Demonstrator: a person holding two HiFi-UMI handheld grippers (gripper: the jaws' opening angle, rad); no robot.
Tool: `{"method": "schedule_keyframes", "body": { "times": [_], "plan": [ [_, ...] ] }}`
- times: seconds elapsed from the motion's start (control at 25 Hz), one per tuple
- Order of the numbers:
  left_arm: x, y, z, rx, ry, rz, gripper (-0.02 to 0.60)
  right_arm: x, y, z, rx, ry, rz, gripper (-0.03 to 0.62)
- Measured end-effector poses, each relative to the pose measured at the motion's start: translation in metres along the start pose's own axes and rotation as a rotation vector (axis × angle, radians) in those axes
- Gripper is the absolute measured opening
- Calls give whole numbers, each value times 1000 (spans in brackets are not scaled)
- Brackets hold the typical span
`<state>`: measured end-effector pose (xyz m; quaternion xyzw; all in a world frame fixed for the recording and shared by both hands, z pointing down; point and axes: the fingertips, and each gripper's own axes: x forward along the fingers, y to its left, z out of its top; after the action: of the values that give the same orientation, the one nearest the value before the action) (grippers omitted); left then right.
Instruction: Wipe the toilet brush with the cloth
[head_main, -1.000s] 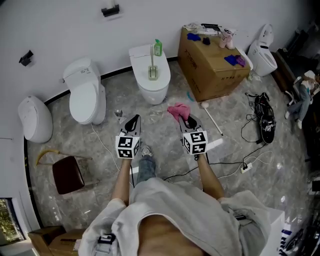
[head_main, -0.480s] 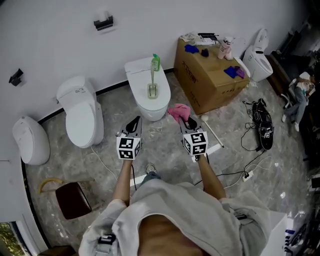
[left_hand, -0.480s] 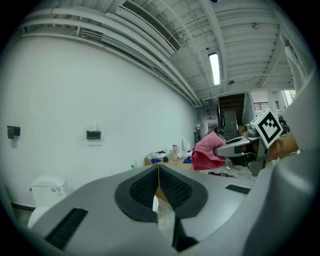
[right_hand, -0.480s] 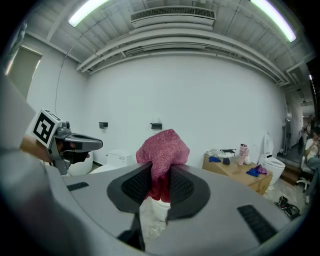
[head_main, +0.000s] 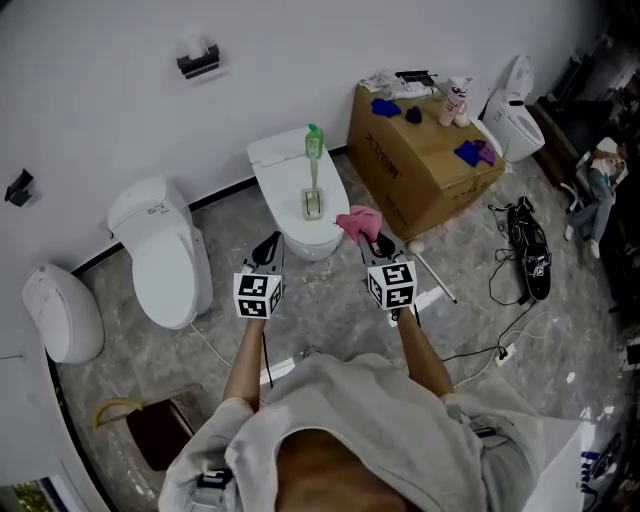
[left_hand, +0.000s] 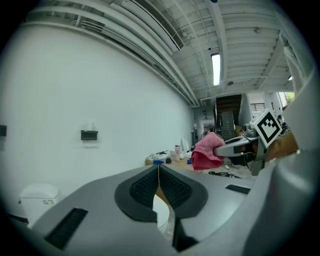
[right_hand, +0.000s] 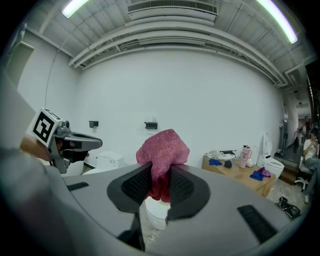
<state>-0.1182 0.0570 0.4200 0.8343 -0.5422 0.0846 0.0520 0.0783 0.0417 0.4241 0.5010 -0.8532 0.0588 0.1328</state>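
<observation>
We look down past our own arms at a grey marble floor (head_main: 470, 265), where white toilets stand along a white wall. Our right tool (head_main: 373, 241) is clamped on a bunched pink cloth (head_main: 356, 221), which sticks out beyond its tips. Our left tool (head_main: 268, 246) has its jaws pressed together, with nothing between them. Both tools point toward the middle toilet (head_main: 280, 162) and sit near the front of its bowl, with the cloth by the bowl's right side. The brush (head_main: 313, 160), green at the top, stands upright in a holder (head_main: 312, 204) on that toilet's closed lid, apart from the cloth and both tools. To the right stands a cardboard box (head_main: 425, 165) with small things on top.
</observation>
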Motion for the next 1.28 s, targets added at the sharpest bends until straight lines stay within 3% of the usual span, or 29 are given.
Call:
{"method": "schedule_keyframes", "body": {
  "times": [0.64, 1.28],
  "plan": [
    [64, 45, -22, -23, 75, -20, 23, 71, -19, -16, 53, 62, -5, 88],
    [161, 87, -5, -25, 120, 81, 23, 189, -57, 9, 67, 58, 156, 87]
  ]
}}
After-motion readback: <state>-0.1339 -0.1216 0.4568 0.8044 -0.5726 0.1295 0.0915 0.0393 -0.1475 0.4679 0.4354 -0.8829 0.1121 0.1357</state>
